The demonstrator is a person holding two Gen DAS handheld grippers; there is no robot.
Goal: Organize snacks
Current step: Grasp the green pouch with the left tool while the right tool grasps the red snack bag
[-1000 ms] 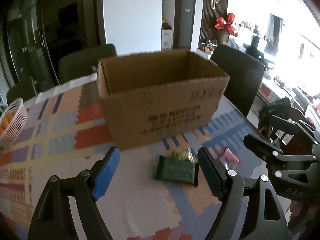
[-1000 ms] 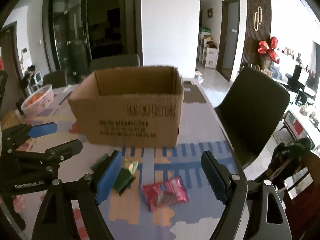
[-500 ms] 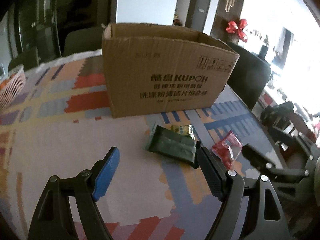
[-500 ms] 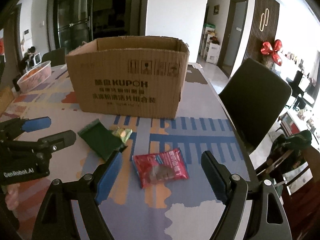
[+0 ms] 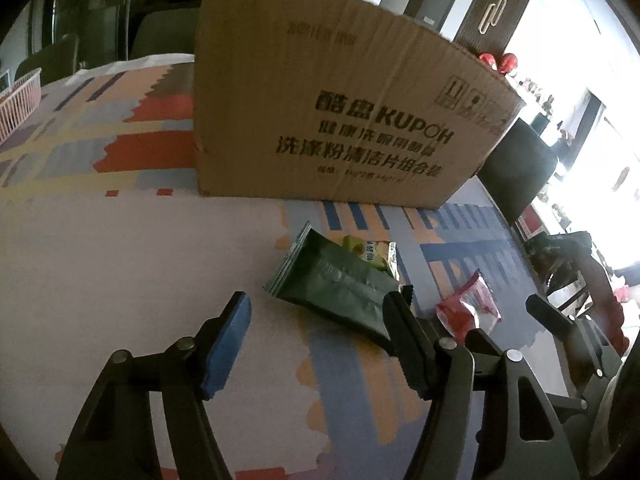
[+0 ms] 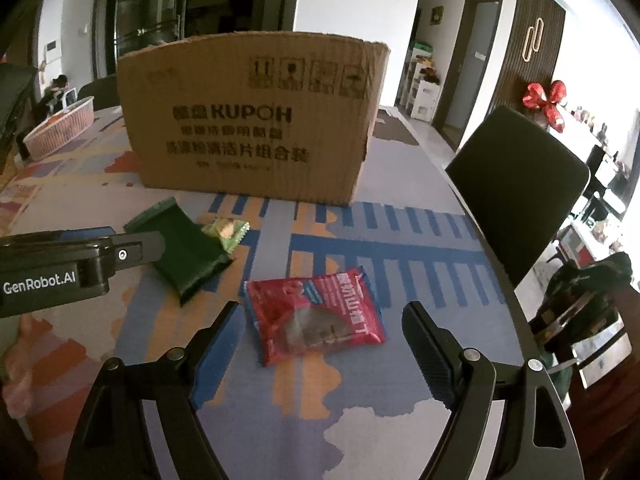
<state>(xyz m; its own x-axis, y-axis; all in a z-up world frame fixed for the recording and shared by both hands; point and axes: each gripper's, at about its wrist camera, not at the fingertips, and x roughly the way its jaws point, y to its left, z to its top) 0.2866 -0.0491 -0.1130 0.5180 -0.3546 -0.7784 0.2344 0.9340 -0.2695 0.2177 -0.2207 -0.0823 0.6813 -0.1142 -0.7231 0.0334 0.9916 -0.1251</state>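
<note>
A cardboard box point(image 5: 328, 112) point(image 6: 256, 120) stands on the patterned table. In front of it lie a dark green snack pack point(image 5: 336, 284) point(image 6: 188, 248), a small yellow-green packet point(image 5: 370, 252) point(image 6: 226, 230) and a red snack pack point(image 6: 316, 312) point(image 5: 470, 312). My left gripper point(image 5: 316, 320) is open, low over the table just before the green pack. My right gripper point(image 6: 324, 340) is open and straddles the near edge of the red pack.
A pink basket point(image 6: 60, 128) point(image 5: 20, 100) sits at the far left of the table. Dark chairs point(image 6: 520, 184) stand at the table's right edge and behind the box. The left gripper's body point(image 6: 60, 268) reaches in at the left of the right wrist view.
Both grippers have dropped lower and moved forward toward the snacks. The box now looms higher and its open top is out of sight. Both stay open.
</note>
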